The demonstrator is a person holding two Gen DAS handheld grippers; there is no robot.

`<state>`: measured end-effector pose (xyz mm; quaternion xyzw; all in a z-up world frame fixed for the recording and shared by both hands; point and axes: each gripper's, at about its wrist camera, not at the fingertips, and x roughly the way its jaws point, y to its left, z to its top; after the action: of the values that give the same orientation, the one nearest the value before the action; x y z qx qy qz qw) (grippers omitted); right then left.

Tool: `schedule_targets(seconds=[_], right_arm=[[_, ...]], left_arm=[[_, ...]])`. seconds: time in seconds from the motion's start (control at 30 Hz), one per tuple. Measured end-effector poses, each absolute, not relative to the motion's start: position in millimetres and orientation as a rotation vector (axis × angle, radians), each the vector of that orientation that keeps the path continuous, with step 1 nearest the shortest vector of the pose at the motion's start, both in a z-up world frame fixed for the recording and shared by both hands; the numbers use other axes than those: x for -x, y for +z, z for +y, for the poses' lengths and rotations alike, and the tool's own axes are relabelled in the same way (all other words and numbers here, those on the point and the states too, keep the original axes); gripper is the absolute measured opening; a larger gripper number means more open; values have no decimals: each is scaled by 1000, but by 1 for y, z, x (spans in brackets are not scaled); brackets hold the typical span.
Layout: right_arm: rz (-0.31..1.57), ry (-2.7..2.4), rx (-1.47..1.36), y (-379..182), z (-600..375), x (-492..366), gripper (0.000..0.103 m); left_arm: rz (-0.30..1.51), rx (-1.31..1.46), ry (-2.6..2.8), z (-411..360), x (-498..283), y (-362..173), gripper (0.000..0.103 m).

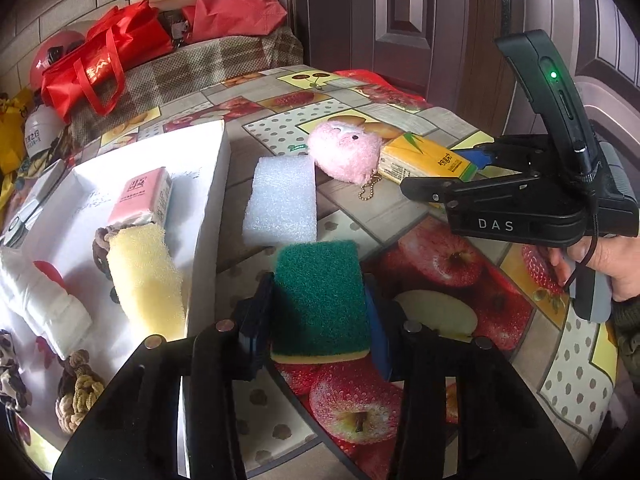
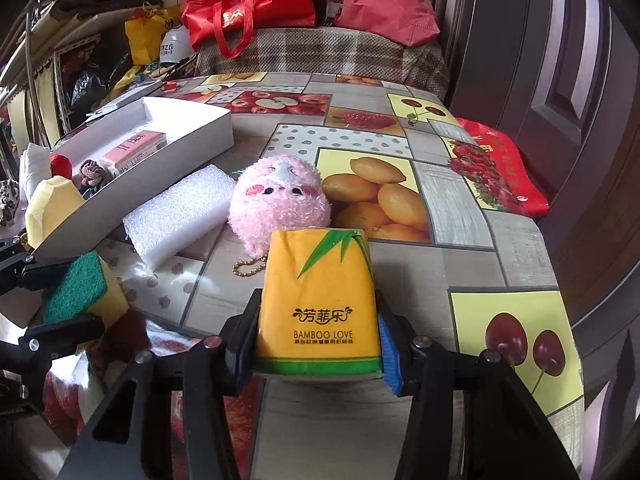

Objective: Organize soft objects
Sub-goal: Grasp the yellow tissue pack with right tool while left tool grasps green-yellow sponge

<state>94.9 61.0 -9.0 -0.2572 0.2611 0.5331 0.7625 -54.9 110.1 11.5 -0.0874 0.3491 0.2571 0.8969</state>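
The jaws of the left gripper are pinched on a green-topped scouring sponge, one pad against each long side; those of the right gripper are clamped on a yellow tissue pack in the same way. Both things are held low over the table, which is covered by a fruit-printed cloth. A white box is seen at the left of the table, open on top. Inside it a yellow sponge is laid against the near wall, with a pink tissue pack just behind it and a brown knotted rope piece beside it. A white foam block is placed just outside the box wall, directly beyond the scouring sponge. A pink plush toy is set right of the foam block, touching the far end of the yellow pack, and its gold bead chain is trailed onto the cloth. A hand is seen on the right gripper's handle.
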Motion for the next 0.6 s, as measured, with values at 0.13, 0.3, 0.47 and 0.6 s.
schedule_targets(seconds=[0.13,0.3,0.47,0.6], right_arm=[[523,1142,532,-3,55,-95,50],[525,1134,472,1,50,-103,50],[454,1078,342,13,27,-108,50],[411,1030,209,21,2,-111,50]], left_arm=[[663,178,512,107,62,19,41],[546,136,487,94,78,33,41],[426,101,525,85,98,44,41],[375,100,595,90,112,48,41]])
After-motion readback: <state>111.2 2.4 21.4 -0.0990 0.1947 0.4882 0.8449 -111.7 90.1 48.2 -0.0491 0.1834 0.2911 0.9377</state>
